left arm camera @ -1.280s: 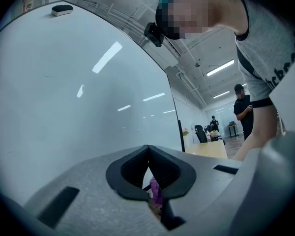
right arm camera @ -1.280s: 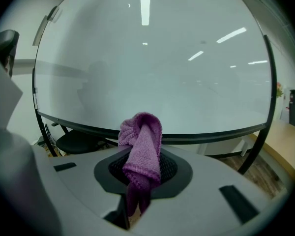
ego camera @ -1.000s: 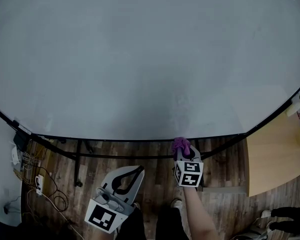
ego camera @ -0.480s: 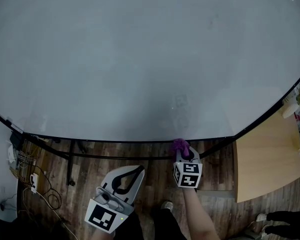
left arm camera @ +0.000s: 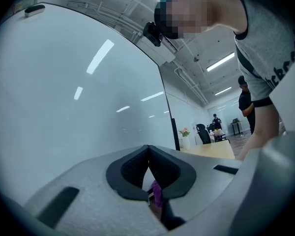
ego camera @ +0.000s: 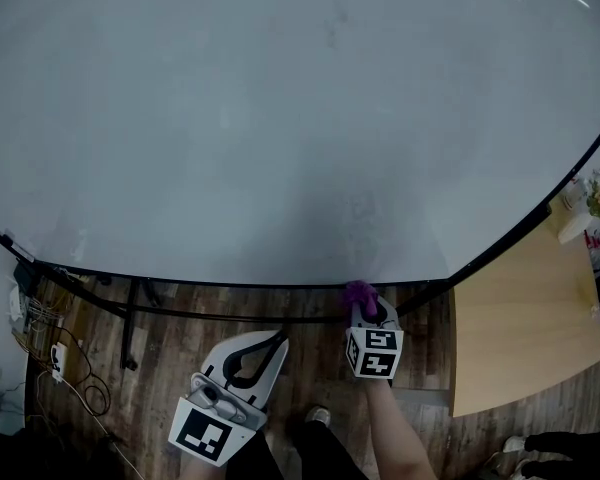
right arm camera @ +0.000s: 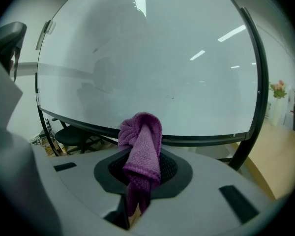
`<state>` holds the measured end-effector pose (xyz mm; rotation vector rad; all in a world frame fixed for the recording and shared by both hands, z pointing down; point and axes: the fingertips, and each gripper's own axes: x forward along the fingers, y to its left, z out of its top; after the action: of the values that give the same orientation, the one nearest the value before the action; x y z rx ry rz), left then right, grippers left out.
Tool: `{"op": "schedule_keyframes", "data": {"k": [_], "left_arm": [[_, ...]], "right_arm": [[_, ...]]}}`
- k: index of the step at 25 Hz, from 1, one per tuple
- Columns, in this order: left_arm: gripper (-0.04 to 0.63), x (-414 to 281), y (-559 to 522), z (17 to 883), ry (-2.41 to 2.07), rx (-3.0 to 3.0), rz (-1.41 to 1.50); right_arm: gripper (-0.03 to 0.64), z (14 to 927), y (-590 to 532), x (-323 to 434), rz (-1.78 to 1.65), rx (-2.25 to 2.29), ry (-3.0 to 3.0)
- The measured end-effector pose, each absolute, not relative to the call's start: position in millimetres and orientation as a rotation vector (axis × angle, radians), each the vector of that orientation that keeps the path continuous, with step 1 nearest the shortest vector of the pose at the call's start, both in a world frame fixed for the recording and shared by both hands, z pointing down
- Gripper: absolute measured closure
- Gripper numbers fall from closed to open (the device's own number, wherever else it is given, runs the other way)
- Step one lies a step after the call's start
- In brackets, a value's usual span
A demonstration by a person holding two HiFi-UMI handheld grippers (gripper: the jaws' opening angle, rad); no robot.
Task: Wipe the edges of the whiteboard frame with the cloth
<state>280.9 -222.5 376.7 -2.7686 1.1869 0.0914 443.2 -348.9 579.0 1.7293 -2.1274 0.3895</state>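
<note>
Purple cloth (right arm camera: pixel 142 146) right at the whiteboard frame (ego camera: pixel 230 282)'s bottom edge
Right gripper (ego camera: pixel 366 306) is clamped on the cloth, just left of the frame's lower right corner; left gripper (left arm camera: pixel 148 167) sits below the frame, jaws together, empty.

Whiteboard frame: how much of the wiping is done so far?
Done: hard to judge. The black whiteboard frame shows no visibly clean or dirty stretches. In hand: the right gripper clamps the purple terry cloth at the frame's bottom edge, near the lower right corner. The left gripper is shut and empty. Left: probably the upright right side, plus any edges out of view.
</note>
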Motion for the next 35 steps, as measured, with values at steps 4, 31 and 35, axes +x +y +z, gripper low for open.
{"op": "schedule_keyframes", "data": {"k": [4, 31, 35], "left_arm": [[0.58, 298.8, -225.2, 375.8, 1.176, -2.768, 0.097], [0.58, 380.4, -237.0, 372.9, 1.134, -2.768, 0.067], [0.58, 386.8, -238.5, 372.9, 1.125, -2.762, 0.058]], "right_arm": [[0.557, 577.8, -351.3, 465.6, 0.395, 1.752, -2.114], [0.557, 576.0, -357.5, 586.2, 0.407, 1.877, -2.016], [0.557, 576.2, -357.5, 600.7, 0.416, 1.91, -1.997]]}}
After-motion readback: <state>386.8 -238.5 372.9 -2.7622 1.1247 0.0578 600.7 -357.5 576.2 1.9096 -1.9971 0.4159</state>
